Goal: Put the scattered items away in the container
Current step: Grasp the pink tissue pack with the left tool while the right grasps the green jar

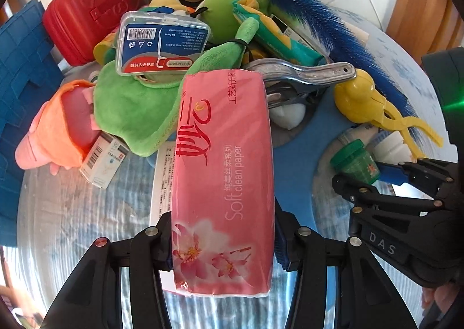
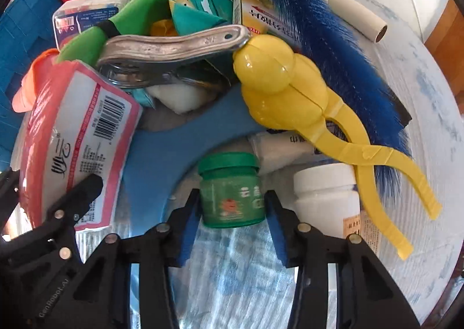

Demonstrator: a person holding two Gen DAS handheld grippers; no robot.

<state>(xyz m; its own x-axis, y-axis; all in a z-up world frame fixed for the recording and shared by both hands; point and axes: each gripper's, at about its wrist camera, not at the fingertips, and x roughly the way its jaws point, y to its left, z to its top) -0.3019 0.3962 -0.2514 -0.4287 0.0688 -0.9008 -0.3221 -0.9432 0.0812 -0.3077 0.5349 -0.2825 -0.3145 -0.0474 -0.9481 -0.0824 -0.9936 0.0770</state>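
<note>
A pink pack of soft tissue paper runs lengthwise between the fingers of my left gripper, which is shut on its near end. The same pack shows tilted at the left of the right wrist view. A small green jar with a green lid stands upright on the table, and my right gripper is shut on it, blue pads against both sides. In the left wrist view the right gripper appears at the right, around the jar. A blue crate stands at the far left.
A pile lies ahead: floss pick box, green plush, orange plush, metal clamp, yellow plastic tongs, blue feather duster, red case. A white bottle stands right of the jar.
</note>
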